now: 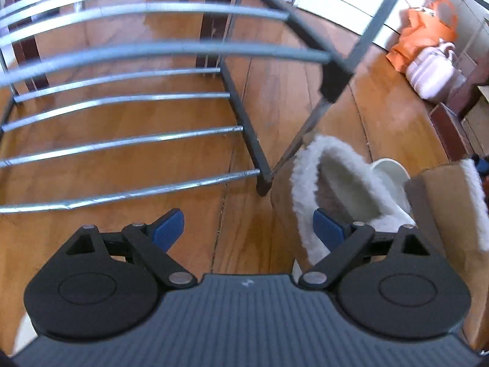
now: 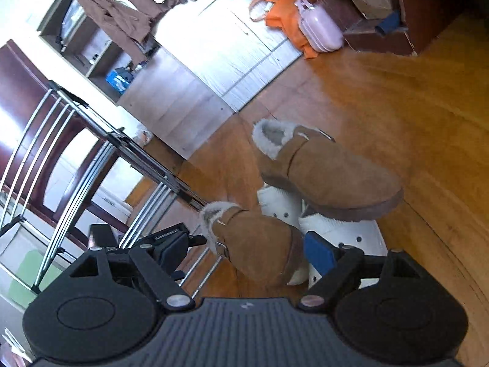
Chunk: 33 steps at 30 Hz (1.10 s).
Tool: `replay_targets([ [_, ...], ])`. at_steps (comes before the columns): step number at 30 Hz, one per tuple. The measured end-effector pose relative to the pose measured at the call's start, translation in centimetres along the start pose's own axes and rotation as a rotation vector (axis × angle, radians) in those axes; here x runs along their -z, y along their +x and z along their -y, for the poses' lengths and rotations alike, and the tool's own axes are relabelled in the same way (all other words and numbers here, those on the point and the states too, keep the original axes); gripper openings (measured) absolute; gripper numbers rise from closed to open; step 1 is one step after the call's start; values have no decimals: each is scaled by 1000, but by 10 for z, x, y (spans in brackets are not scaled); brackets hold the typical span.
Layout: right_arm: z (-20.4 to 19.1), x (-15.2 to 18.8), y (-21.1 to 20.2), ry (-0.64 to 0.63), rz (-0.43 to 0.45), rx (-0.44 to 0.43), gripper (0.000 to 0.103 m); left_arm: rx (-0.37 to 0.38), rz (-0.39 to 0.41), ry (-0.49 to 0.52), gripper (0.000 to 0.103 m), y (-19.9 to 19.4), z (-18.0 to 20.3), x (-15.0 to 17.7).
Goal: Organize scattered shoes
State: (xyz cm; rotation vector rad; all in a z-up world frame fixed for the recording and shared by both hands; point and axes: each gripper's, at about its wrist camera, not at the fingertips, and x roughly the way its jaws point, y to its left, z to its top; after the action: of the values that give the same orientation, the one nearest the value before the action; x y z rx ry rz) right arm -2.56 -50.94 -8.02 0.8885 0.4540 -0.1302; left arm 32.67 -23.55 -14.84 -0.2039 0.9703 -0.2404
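Observation:
In the left wrist view my left gripper [image 1: 249,229] is open above the wooden floor, with nothing held. Its right finger [image 1: 328,227] overlaps the fleece mouth of a brown lined boot [image 1: 336,183] standing beside the foot of the metal shoe rack [image 1: 122,107]. A second brown boot [image 1: 443,208] and a white clog [image 1: 394,171] lie further right. In the right wrist view my right gripper [image 2: 244,250] is open, and a brown boot [image 2: 259,244] lies between its fingers without being pressed. The other brown boot [image 2: 330,174] rests on top of two white clogs [image 2: 345,232].
The rack [image 2: 76,159] has bare metal bars on both tiers. An orange bag [image 2: 281,9] and a pink container [image 2: 321,27] sit by the white cabinet [image 2: 214,61]. Brown cloth [image 2: 128,9] hangs over a shelf. Dark wooden furniture [image 2: 428,15] bounds the floor at right.

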Motion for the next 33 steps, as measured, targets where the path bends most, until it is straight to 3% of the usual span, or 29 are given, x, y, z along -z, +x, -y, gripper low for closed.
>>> replay_targets([
  [3, 6, -5, 4, 28, 4, -3, 84, 49, -9, -47, 80, 12, 0, 3],
  [5, 10, -7, 6, 42, 5, 9, 84, 93, -24, -29, 35, 13, 8, 8],
  [6, 11, -6, 6, 51, 5, 13, 84, 116, -32, -19, 23, 14, 13, 11],
  [8, 16, -8, 10, 62, 2, 10, 84, 64, -33, 50, 10, 11, 30, 18],
  [11, 20, -8, 10, 70, 8, 3, 84, 20, -41, 78, 8, 6, 38, 22],
  [15, 25, -14, 0, 83, 1, 13, 84, 42, -88, 22, 8, -20, 28, 26],
  [21, 19, -28, -19, 22, -60, 40, 84, 181, -79, -43, 8, -63, 4, 39],
  [25, 13, -43, -35, -92, -129, 152, 84, 284, -105, -56, 9, -91, 0, 53],
  [27, 13, -48, -41, -121, -145, 199, 84, 309, -115, -51, 9, -100, 2, 60],
  [31, 8, -55, -35, -190, -183, 174, 86, 300, -125, -9, 9, -103, 11, 67],
  [33, -5, -52, -14, -275, -243, 174, 86, 299, -129, -2, 9, -100, 14, 68],
])
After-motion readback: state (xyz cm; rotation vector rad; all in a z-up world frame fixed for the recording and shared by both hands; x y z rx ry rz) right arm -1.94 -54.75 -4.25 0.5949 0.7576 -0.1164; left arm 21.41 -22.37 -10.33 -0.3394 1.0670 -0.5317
